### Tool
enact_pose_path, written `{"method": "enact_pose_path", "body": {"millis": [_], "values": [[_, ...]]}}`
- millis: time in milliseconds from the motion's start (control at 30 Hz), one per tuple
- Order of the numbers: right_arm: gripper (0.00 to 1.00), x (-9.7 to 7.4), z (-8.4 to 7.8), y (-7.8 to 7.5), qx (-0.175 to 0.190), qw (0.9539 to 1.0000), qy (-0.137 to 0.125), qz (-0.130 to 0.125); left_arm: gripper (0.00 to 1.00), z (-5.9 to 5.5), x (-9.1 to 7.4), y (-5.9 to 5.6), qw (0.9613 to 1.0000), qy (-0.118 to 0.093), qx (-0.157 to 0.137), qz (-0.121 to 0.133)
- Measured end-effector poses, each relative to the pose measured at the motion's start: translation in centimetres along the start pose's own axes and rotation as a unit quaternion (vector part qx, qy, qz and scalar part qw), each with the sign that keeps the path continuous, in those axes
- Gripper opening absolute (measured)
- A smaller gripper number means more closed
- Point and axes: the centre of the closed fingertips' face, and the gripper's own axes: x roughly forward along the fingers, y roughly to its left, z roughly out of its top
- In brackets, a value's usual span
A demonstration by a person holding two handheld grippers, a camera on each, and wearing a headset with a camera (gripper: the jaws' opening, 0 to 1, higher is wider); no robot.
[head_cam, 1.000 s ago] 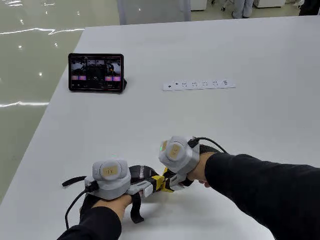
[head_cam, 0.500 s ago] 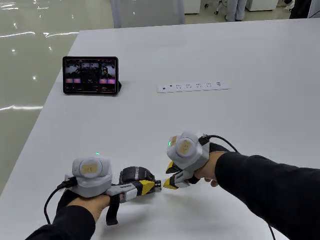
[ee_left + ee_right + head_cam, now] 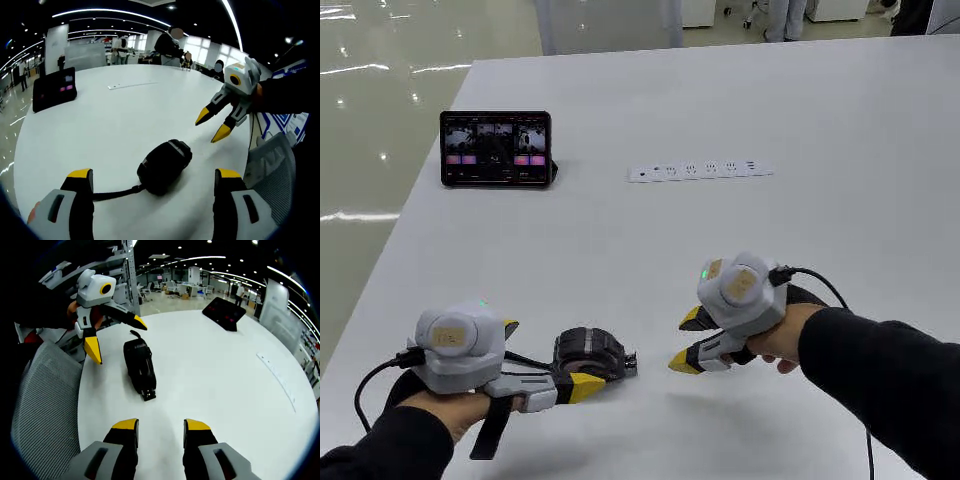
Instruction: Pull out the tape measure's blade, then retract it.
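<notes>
Tape measure (image 3: 590, 352) flat on the table (image 3: 740, 250), blade in, hook end (image 3: 148, 395) turned toward the right gripper (image 3: 161, 425). Left gripper (image 3: 154, 172) spread wide, one jaw on either side of the case, gripping nothing; impossible to tell whether either jaw touches it. Right gripper parted to a moderate gap, empty, near the hook but apart from it.

Likely to go wrong:
- Case skidding or spinning on the smooth top if pulled before the left jaws clamp.
- Hook slipping from the yellow tips if pinched too shallowly.
- Blade whipping back hard if let go all at once.
- Strap (image 3: 115, 192) trailing close to one left jaw, liable to get caught in the grip.

Hard to make out: hook tab small and dark, no lock button discernible, near edge of the case covered by a left jaw in the head view.
</notes>
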Motion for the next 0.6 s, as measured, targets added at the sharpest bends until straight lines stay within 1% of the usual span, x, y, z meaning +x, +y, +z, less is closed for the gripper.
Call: {"method": "enact_pose_path", "body": {"millis": [33,133,167,200,267,333,400,467,500,533,600], "values": [[0.33,-0.6,-0.4,-0.1,0.008,0.9999,-0.005,-0.005,0.99,-0.1,-0.4,0.1,1.0,0.002,-0.004,-0.004],[0.37,-1.9,-1.7,-0.3,0.029,0.9994,-0.01,-0.016,0.99,-0.3,-1.2,0.9,1.0,0.005,0.002,0.001],[0.39,-2.3,-2.0,-0.3,0.032,0.9992,-0.013,-0.02,0.99,-0.3,-1.6,1.1,1.0,0.003,0.007,0.005],[0.42,-2.9,-2.5,-0.3,0.038,0.9988,-0.018,-0.026,0.99,-0.2,-2.0,1.8,0.9998,0.0,0.016,0.016],[0.45,-3.9,-3.5,-0.2,0.035,0.9986,-0.017,-0.035,0.99,-0.5,-2.7,2.4,1.0,0.002,0.004,0.009],[0.48,-4.5,-4.3,-0.1,0.034,0.9985,-0.017,-0.038,0.99,-0.7,-3.3,3.0,0.9999,0.002,0.004,0.015],[0.51,-5.4,-5.0,0.0,0.039,0.9982,-0.021,-0.04,0.99,-0.9,-4.1,3.3,0.9999,0.004,-0.002,0.015],[0.55,-6.3,-5.7,0.1,0.06,0.9968,-0.028,-0.044,0.99,-1.3,-4.8,3.5,0.9998,0.008,-0.004,0.017],[0.57,-6.6,-5.9,0.1,0.069,0.9961,-0.031,-0.046,0.99,-1.5,-5.1,3.6,0.9998,0.011,-0.001,0.018],[0.59,-7.2,-6.3,0.0,0.074,0.9954,-0.035,-0.05,0.99,-2.0,-5.5,3.9,0.9994,0.021,0.012,0.022],[0.61,-8.2,-7.0,-0.1,0.081,0.9941,-0.04,-0.06,0.99,-2.5,-6.0,3.9,0.9991,0.029,0.022,0.02]]}}
